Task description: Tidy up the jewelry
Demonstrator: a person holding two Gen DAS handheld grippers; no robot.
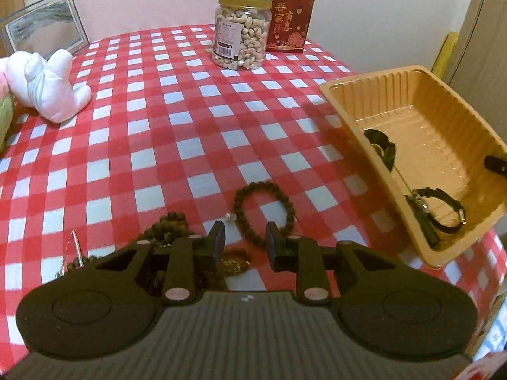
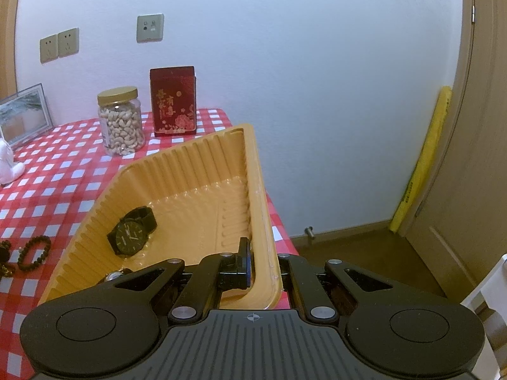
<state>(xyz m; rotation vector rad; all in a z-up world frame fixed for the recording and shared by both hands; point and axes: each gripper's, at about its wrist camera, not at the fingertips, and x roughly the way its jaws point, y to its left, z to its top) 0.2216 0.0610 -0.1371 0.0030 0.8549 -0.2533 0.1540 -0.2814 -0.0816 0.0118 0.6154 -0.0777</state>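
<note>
Right claw (image 2: pixel 258 272) pinches our tilted tan tray's (image 2: pixel 202 155) wall; left claw (image 1: pixel 245 247) is spread, empty, over the bead bracelet (image 1: pixel 263 213) on the tabletop (image 1: pixel 158 110). One watch (image 2: pixel 131 231) is in the tray already; bracelet, bead pile (image 1: pixel 166 231) and gold chain (image 1: pixel 236 262) remain. Red box (image 1: pixel 290 15) reads 吾家有喜.

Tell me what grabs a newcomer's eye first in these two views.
The tan plastic tray stands out at the table's right edge, tipped up with the right gripper clamped on its wall and a black watch inside. On the red checked cloth, a brown bead bracelet lies just ahead of the left gripper.
</note>
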